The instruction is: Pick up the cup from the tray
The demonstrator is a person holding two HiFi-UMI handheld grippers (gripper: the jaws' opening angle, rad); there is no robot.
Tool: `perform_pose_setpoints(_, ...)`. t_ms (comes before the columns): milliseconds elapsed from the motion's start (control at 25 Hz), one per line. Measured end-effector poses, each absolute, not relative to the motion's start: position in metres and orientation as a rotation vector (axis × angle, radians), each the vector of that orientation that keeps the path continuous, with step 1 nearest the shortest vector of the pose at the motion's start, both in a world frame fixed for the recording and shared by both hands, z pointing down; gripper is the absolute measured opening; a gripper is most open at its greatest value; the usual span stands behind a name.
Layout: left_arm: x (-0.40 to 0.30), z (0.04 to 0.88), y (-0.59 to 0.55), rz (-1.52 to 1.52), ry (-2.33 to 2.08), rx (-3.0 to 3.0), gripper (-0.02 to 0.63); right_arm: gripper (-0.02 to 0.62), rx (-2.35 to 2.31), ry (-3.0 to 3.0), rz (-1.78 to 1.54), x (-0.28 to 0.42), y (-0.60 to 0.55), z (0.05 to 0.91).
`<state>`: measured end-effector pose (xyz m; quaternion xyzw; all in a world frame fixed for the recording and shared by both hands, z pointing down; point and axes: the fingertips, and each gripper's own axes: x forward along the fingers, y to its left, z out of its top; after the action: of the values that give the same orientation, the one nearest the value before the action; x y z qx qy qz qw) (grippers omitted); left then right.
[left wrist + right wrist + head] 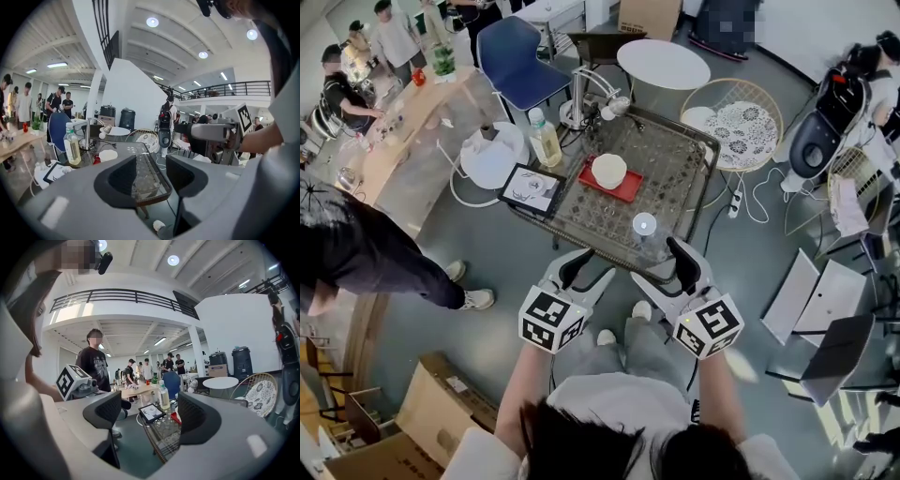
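Note:
A white cup (609, 170) stands on a small red tray (627, 190) on the glass-topped table (675, 187). Both grippers hang at the table's near edge, short of the tray. My left gripper (591, 271) is open and holds nothing. My right gripper (664, 266) is open and empty too. In the left gripper view, the cup (108, 155) and tray (96, 160) lie far left of the open left gripper (150, 176). In the right gripper view, only a sliver of the tray (175, 417) shows beside the open right gripper (147, 416).
On the table also stand a clear glass (644, 226), a plastic bottle (546, 141) and a framed picture (531, 187). A round white table (663, 64), a wicker chair (733, 122) and a blue chair (514, 56) stand behind. A person's leg (384, 262) is at left.

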<state>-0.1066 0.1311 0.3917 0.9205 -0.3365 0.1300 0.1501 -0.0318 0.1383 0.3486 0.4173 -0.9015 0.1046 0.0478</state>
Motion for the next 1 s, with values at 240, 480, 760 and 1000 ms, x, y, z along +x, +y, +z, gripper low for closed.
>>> perform_pose_setpoints(240, -0.112, 0.390, 0.101, 0.280, -1.000, 2.593, 0.189, 0.385, 1.293, -2.746, 0.248, -0.026, 0.110, 0.346)
perform_pose_setpoints(480, -0.113, 0.394, 0.068, 0.278, -1.043, 2.580, 0.189, 0.385, 1.283, -2.751, 0.193, -0.018, 0.075, 0.341)
perform_pose_setpoints(760, -0.100, 0.416, 0.035, 0.298, -1.074, 2.511, 0.189, 0.391, 1.195, -2.747, 0.210, -0.021, 0.045, 0.350)
perform_pose_setpoints(1000, -0.086, 0.432, 0.001, 0.411, -1.091, 2.507, 0.189, 0.403, 1.139, -2.754, 0.253, -0.013, 0.009, 0.362)
